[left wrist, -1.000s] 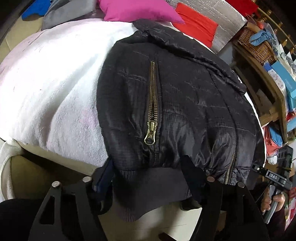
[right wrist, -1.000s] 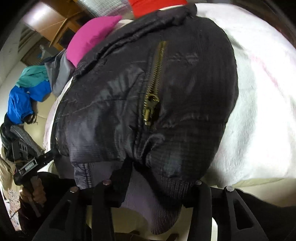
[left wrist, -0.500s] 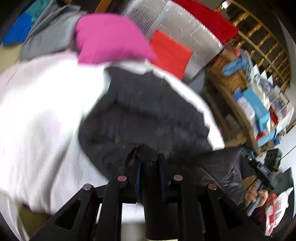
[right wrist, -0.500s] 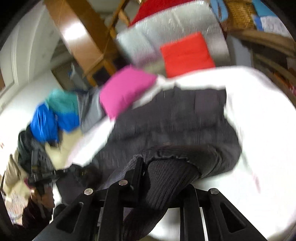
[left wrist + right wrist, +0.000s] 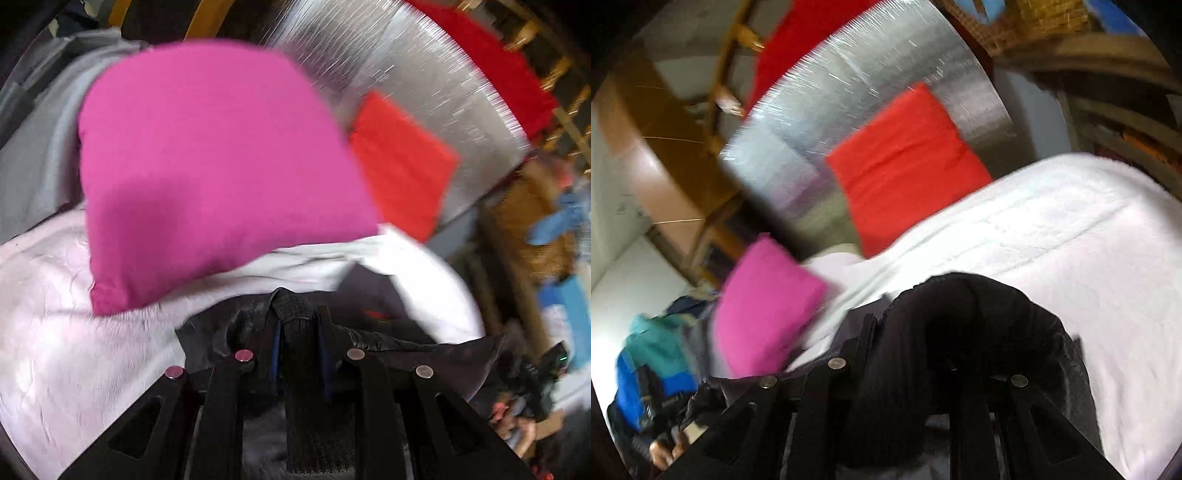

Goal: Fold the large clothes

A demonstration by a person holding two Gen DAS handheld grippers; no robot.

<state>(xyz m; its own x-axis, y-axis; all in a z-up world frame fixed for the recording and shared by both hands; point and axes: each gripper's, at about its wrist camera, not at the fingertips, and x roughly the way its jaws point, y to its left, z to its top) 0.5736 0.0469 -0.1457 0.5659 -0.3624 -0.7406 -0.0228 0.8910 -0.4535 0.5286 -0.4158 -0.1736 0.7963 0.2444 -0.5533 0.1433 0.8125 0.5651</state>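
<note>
Jacket (image 5: 295, 332) hem — pinched in both grippers' jaws

Jacket hem (image 5: 297, 325) now carried up toward pink pillow (image 5: 207, 162).

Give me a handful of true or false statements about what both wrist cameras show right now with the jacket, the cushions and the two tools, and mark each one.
1. The left tool is shut on the ribbed hem of the black jacket. True.
2. The right tool stands open with nothing between its fingers. False: dark ribbed jacket fabric is bunched between them, and it grips it.
3. A pink cushion lies on the white blanket. True.
4. The red cushion lies on top of the jacket. False: it leans against the silver panel, beyond the blanket.
5. The blanket under the jacket is blue. False: it is white.
</note>
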